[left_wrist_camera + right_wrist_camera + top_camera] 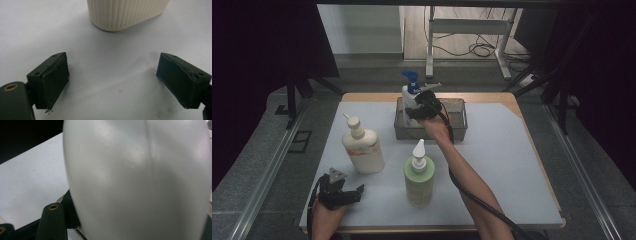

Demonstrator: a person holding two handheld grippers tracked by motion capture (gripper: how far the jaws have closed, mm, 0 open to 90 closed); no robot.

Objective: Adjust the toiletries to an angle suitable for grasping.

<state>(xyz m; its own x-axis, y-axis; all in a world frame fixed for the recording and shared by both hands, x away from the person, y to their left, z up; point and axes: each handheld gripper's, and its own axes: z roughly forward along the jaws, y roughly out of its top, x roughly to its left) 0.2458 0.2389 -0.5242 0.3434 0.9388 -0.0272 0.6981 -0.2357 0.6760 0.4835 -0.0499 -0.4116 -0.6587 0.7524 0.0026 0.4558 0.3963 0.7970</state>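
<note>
At the near left edge of the pale grey counter (492,165), the left tongs (348,194) rested low with jaws spread wide apart, holding nothing. In the left gripper view, the ribbed base of the cream pump bottle (126,13) stood just beyond the left tongs (113,82). The cream pump bottle (363,147) stood upright on the counter, near a green pump bottle with a white dispenser (419,176). Farther off, the right tongs (421,104) were closed on a white spray bottle with a blue trigger head (410,90), held upright over the left part of the grey rectangular metal tray (458,122). In the right gripper view, the white spray bottle body (137,180) sat directly against the jaws.
</note>
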